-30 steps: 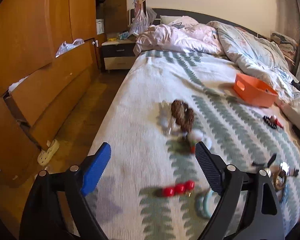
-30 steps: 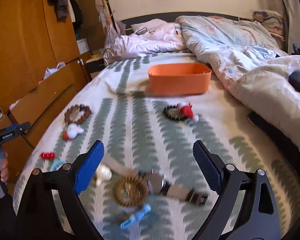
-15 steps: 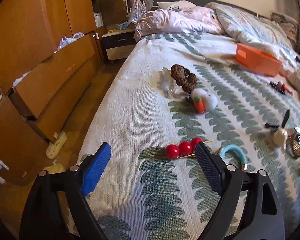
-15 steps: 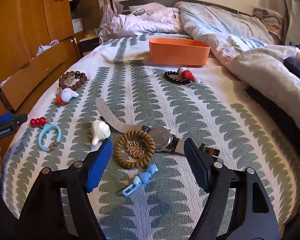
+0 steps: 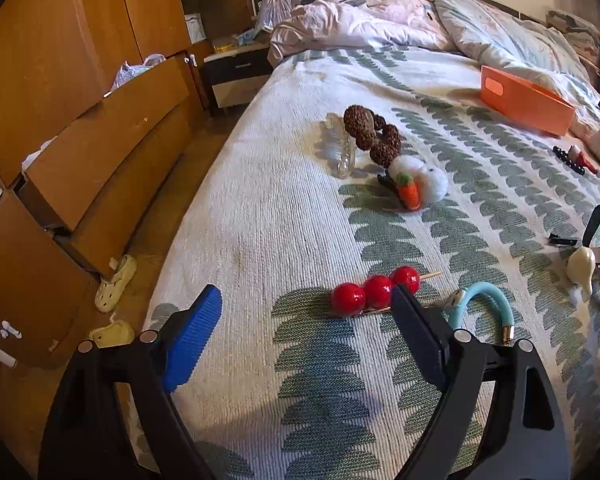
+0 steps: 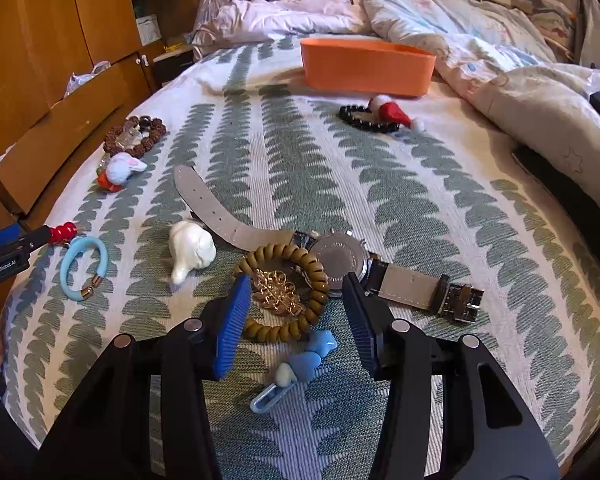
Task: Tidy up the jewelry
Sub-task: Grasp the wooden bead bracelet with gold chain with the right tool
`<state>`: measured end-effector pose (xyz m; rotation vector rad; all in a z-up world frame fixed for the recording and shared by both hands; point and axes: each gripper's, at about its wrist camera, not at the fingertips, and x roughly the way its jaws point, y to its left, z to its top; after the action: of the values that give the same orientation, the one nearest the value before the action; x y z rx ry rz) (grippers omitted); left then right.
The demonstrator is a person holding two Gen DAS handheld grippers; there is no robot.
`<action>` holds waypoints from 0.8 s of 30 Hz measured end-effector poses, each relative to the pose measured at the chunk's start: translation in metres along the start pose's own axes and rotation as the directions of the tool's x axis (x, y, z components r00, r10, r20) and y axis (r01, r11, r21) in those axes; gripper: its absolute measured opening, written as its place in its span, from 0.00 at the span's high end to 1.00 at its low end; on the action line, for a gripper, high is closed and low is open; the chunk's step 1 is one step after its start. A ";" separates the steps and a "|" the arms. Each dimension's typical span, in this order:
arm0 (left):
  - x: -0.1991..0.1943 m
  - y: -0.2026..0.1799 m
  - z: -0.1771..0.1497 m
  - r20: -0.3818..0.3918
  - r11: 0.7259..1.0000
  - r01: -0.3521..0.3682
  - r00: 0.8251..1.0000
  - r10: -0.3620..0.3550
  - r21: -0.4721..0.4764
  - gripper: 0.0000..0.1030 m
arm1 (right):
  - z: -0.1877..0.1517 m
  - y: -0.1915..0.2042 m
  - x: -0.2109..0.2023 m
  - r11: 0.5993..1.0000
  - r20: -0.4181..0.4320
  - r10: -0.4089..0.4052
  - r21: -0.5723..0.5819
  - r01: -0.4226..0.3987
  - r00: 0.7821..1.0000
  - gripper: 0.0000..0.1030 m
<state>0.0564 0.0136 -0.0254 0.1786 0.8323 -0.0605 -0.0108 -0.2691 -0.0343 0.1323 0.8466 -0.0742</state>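
Observation:
Jewelry lies scattered on a bedspread. My left gripper [image 5: 304, 300] is open, low over the bed, with a red three-bead hairpin [image 5: 374, 290] just beyond its right finger and a light blue bracelet [image 5: 486, 300] to the right. My right gripper [image 6: 296, 290] is open, its fingers on either side of a tan coil hair tie [image 6: 300, 260] with a gold ornament [image 6: 278, 292] inside. A wristwatch [image 6: 342, 258] lies behind it. An orange bin [image 6: 366, 66] stands at the far end.
A brown bead bracelet [image 5: 374, 132], a white bunny-and-carrot clip [image 5: 416, 184], a white figurine [image 6: 190, 250], a blue clip [image 6: 296, 368] and a black bead bracelet with a red Santa hat [image 6: 376, 116] lie about. Rumpled duvets [image 6: 480, 32] fill the right. Wooden drawers [image 5: 100, 152] stand left.
Both grippers have moved forward and down toward the bed. The right gripper's fingers have narrowed and now sit around the tan hair tie. The left has neared the red hairpin.

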 end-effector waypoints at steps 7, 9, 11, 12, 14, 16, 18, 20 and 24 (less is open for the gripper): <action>0.011 -0.004 -0.001 -0.038 1.000 0.008 0.999 -0.008 0.006 0.17 | 0.000 -0.006 0.001 1.000 0.002 -0.005 0.028 0.005 1.000 0.61; 0.012 -0.006 -0.001 -0.041 1.000 0.008 0.999 -0.008 0.014 0.17 | 0.000 -0.007 0.000 0.999 0.002 -0.005 0.032 0.005 1.000 0.63; 0.013 -0.008 0.000 -0.042 1.000 0.011 0.999 -0.011 0.017 0.17 | 0.000 -0.007 0.000 1.000 -0.003 0.001 0.032 -0.001 1.000 0.64; 0.014 -0.008 0.001 -0.042 1.000 0.014 0.999 -0.013 0.019 0.17 | -0.001 -0.007 0.000 1.000 -0.005 0.005 0.031 -0.004 1.000 0.64; 0.016 -0.011 0.001 -0.045 0.999 0.016 0.999 -0.015 0.028 0.17 | -0.003 -0.006 0.000 1.000 -0.011 0.008 0.030 -0.007 1.000 0.66; 0.017 -0.014 0.001 -0.046 0.999 0.013 0.999 -0.011 0.040 0.17 | -0.003 -0.005 0.001 1.000 -0.013 0.001 0.027 -0.001 1.000 0.68; 0.019 -0.015 0.003 -0.047 0.999 0.012 0.999 -0.011 0.041 0.17 | -0.003 -0.008 0.000 0.999 -0.012 0.014 0.040 -0.013 1.000 0.71; 0.021 -0.015 0.005 -0.049 0.999 0.021 0.999 -0.020 0.032 0.17 | -0.003 -0.008 -0.001 0.998 -0.013 0.025 0.050 -0.024 1.000 0.82; 0.026 -0.012 0.008 -0.063 0.998 0.057 0.996 -0.057 0.005 0.18 | -0.004 -0.005 -0.002 0.998 -0.016 0.045 0.050 -0.045 0.999 0.87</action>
<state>0.0777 0.0008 -0.0410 0.1636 0.8997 -0.1116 -0.0157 -0.2739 -0.0360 0.1988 0.8586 -0.0518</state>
